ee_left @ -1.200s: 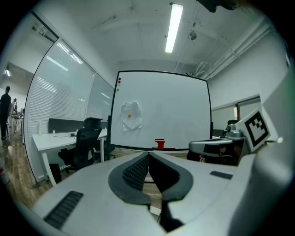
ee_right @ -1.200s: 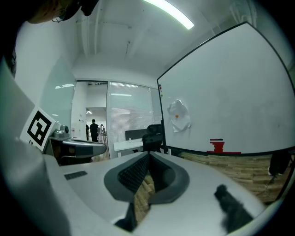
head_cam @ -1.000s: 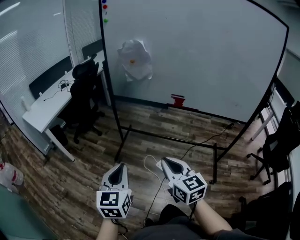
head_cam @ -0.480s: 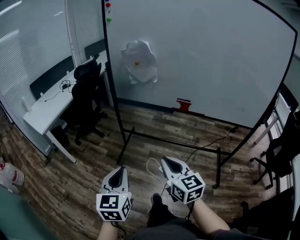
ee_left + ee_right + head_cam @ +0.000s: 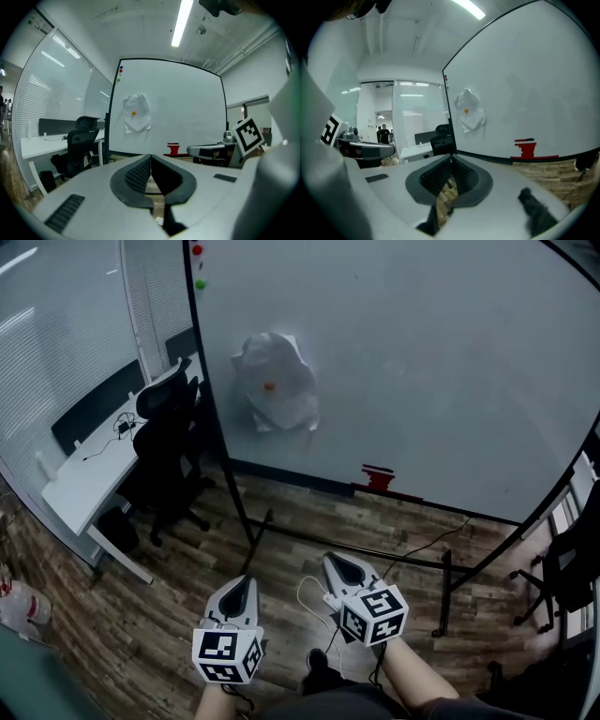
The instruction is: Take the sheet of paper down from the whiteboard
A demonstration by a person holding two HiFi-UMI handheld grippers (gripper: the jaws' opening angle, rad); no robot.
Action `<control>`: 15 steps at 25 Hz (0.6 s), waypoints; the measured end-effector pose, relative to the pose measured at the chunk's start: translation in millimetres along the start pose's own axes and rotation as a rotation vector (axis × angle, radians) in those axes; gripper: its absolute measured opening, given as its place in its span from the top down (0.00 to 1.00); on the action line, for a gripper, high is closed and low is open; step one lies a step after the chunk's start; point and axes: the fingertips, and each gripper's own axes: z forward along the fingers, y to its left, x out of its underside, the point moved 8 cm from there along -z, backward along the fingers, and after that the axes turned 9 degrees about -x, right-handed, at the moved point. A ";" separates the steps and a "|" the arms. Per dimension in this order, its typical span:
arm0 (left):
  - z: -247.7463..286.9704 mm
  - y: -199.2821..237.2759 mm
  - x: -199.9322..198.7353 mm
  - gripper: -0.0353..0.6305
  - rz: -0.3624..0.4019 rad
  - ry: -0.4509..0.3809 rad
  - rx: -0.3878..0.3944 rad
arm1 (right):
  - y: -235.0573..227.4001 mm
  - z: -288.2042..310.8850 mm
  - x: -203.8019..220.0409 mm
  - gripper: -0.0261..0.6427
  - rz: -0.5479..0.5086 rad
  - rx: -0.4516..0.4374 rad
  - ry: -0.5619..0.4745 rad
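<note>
head view: crumpled paper hangs on whiteboard, both tools closed.

crumpled paper sheet on a smooth, glossy whiteboard, above a matt wood-plank floor; fingers ribbed, matt black.

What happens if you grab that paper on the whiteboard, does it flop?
Probably floppy: the paper looks thin and crumpled against the whiteboard. Likely very light, since one small orange magnet seems to hold it up. It might tear if yanked hard.
</note>
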 end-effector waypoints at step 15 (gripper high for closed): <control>122.1 4.4 -43.4 0.92 0.012 -0.034 -0.028 | -104.4 85.0 -46.6 0.92 0.022 -0.023 -0.033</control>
